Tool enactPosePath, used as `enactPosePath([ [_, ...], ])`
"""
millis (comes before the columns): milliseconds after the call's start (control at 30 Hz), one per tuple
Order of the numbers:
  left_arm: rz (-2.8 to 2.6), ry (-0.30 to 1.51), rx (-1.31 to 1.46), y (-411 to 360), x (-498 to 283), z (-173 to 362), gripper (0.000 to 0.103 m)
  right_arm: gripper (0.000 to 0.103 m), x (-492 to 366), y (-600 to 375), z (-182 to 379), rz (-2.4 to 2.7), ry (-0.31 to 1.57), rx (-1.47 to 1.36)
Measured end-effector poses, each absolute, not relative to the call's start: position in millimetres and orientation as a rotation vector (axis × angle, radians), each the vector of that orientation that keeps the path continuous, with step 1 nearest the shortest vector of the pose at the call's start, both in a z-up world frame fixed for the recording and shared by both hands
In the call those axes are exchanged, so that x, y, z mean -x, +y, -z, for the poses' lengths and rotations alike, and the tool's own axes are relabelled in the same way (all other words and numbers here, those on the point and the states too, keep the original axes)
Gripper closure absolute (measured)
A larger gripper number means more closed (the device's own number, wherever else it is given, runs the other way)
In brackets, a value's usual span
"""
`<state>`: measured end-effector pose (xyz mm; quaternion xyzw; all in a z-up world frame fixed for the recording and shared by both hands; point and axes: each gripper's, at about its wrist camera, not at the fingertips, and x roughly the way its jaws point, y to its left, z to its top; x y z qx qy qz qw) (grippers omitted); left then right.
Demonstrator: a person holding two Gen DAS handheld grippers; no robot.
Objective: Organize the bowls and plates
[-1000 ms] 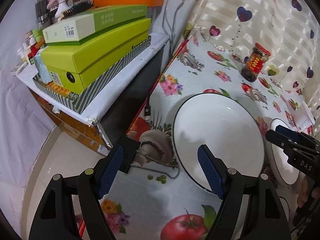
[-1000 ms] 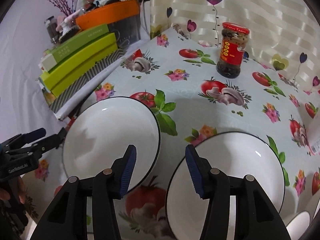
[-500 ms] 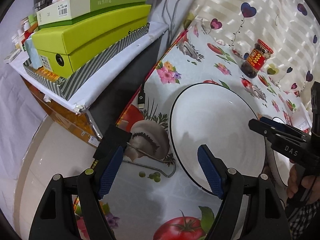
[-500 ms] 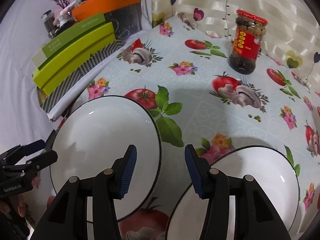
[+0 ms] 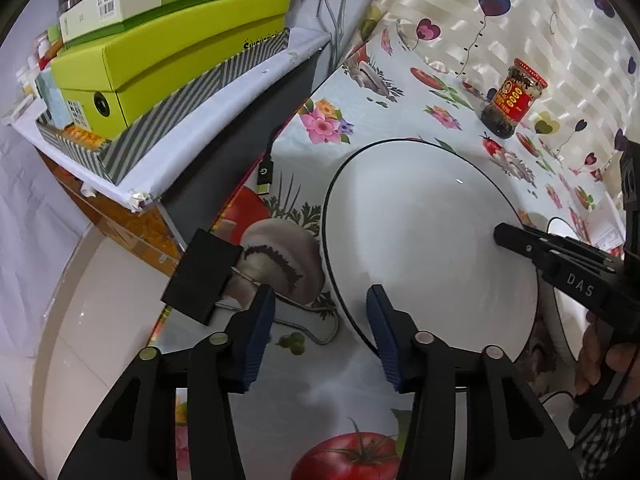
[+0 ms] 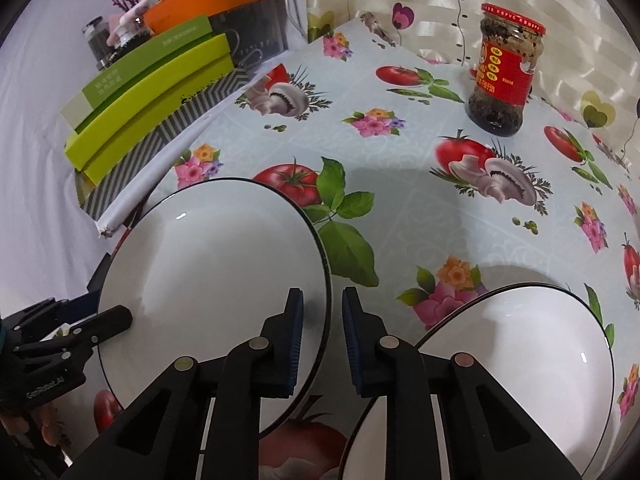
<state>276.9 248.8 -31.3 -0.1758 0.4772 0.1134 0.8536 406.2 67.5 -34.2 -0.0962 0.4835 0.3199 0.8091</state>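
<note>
A white plate with a thin black rim (image 5: 428, 240) lies near the table's left edge; it also shows in the right wrist view (image 6: 212, 276). My left gripper (image 5: 320, 316) is open, its jaws astride the plate's near-left rim. My right gripper (image 6: 322, 320) is open but narrow, its jaws astride the plate's right rim, not clamped. A second white black-rimmed plate (image 6: 500, 360) lies to the right; only a sliver of it (image 5: 560, 312) shows in the left wrist view.
A red-lidded sauce jar (image 6: 504, 76) stands at the back by the heart-patterned curtain. Green boxes (image 5: 168, 56) are stacked on a side shelf left of the table. A black binder clip (image 5: 204, 276) and a cable plug (image 5: 265, 176) lie at the table's left edge.
Both grippers have moved in on the left plate and narrowed. The left now straddles its near-left rim, the right its right rim.
</note>
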Motion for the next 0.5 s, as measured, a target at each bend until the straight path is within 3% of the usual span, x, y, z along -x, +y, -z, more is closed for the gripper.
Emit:
enactPosePath([
  [500, -0.246, 1.004, 0.385, 247.7, -277.7, 31.4, 0.058, 0.085, -406.7, 69.3, 35.2, -0.689, 1.048, 0.19],
])
